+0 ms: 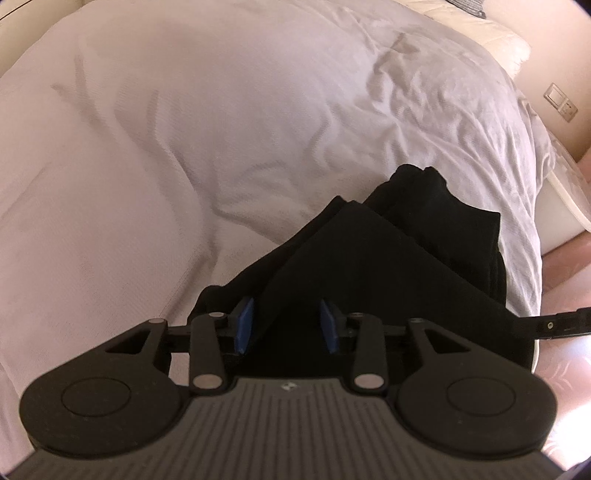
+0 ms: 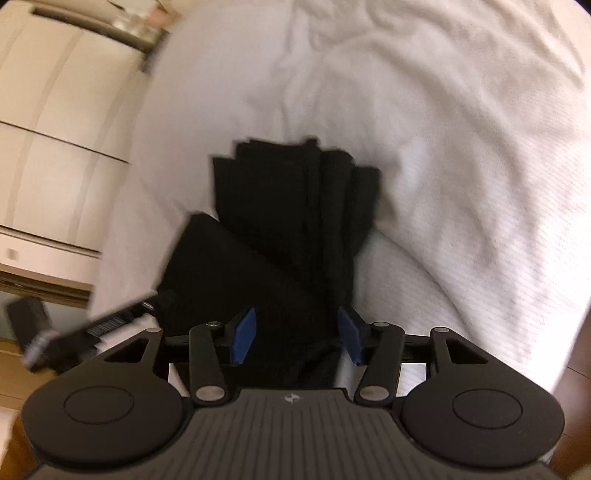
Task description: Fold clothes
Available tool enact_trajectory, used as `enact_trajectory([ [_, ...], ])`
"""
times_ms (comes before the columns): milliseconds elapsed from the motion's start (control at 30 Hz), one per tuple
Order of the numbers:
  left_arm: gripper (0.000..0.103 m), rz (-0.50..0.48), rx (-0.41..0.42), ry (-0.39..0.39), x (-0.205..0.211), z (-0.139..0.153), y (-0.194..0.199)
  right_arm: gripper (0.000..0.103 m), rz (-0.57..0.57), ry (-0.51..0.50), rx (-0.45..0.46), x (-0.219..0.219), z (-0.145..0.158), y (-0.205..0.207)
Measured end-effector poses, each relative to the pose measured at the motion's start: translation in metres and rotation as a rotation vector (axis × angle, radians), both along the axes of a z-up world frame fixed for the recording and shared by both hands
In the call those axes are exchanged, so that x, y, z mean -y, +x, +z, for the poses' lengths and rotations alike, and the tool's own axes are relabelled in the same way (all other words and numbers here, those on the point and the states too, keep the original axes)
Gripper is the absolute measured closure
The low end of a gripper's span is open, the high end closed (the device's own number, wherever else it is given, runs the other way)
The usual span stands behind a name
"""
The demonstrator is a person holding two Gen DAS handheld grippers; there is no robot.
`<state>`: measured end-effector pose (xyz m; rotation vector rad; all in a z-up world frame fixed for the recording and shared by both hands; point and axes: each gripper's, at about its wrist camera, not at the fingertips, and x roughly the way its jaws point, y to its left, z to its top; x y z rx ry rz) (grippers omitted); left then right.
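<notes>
As seen from the left wrist, the left gripper (image 1: 287, 325) hangs low over the near right part of a bed (image 1: 184, 147) covered with a wrinkled pale sheet. Its two blue pads (image 1: 244, 325) stand spread apart, and a black garment (image 1: 388, 258) fills the gap between them without either pad visibly pressing on it. The garment lies on the sheet as a stack of overlapping folded layers, running from the gripper away toward the far right, where its rumpled end rests near the edge of the bed. A slim black bar, part of the right gripper (image 1: 554, 325), enters from the right margin, just beside the near right edge of the garment. A cream cushion (image 1: 480, 33) lies at the far right corner of the bed, and a wall switch (image 1: 559, 101) shows on the wall beyond.

From the right wrist, the picture is somewhat blurred. The right gripper (image 2: 297, 341) is likewise spread, its blue pads (image 2: 243, 339) set on either side of the black garment (image 2: 288, 221), which passes between them; whether either pad touches the cloth cannot be told. The garment extends away from the gripper in several fanned, overlapping layers with squared far edges, lying on the white sheet of the bed (image 2: 443, 147). At the near left, the dark body of the left gripper (image 2: 92, 328) reaches in and meets the left edge of the garment. Pale cabinet doors (image 2: 55, 129) stand to the left, beyond the bed.
</notes>
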<state>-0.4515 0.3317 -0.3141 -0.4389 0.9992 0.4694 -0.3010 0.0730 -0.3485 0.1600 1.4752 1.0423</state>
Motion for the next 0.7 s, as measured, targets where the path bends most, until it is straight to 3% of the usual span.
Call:
enact_trajectory([
  [33,0.070,-0.008,0.006,-0.005,-0.001,0.001,0.000,0.050,-0.010,-0.019,0.006,0.002,0.000,0.000],
  [100,0.070,-0.016,0.010,-0.020,-0.004,0.000,-0.001,0.036,-0.038,-0.022,0.011,0.009,0.002,0.000],
  [167,0.070,-0.023,0.008,-0.027,-0.004,-0.002,-0.001,0.036,-0.054,-0.025,0.008,0.010,-0.002,-0.001],
  [233,0.069,-0.030,0.009,-0.028,-0.004,-0.003,0.000,0.063,-0.061,0.000,-0.014,0.007,-0.006,-0.003],
  [267,0.069,-0.034,0.012,-0.029,-0.004,-0.002,0.001,0.089,-0.062,0.010,-0.020,0.005,-0.007,-0.004],
  [367,0.069,-0.035,0.033,-0.024,-0.005,0.006,0.004,0.092,-0.007,0.035,0.126,-0.005,0.024,-0.010],
  [567,0.069,-0.046,0.063,0.001,-0.005,0.015,0.019,0.093,0.038,0.188,0.376,-0.020,0.089,-0.001],
  [700,0.069,-0.062,0.057,0.016,-0.002,0.013,0.030,0.093,-0.019,0.102,0.375,-0.020,0.063,0.026],
])
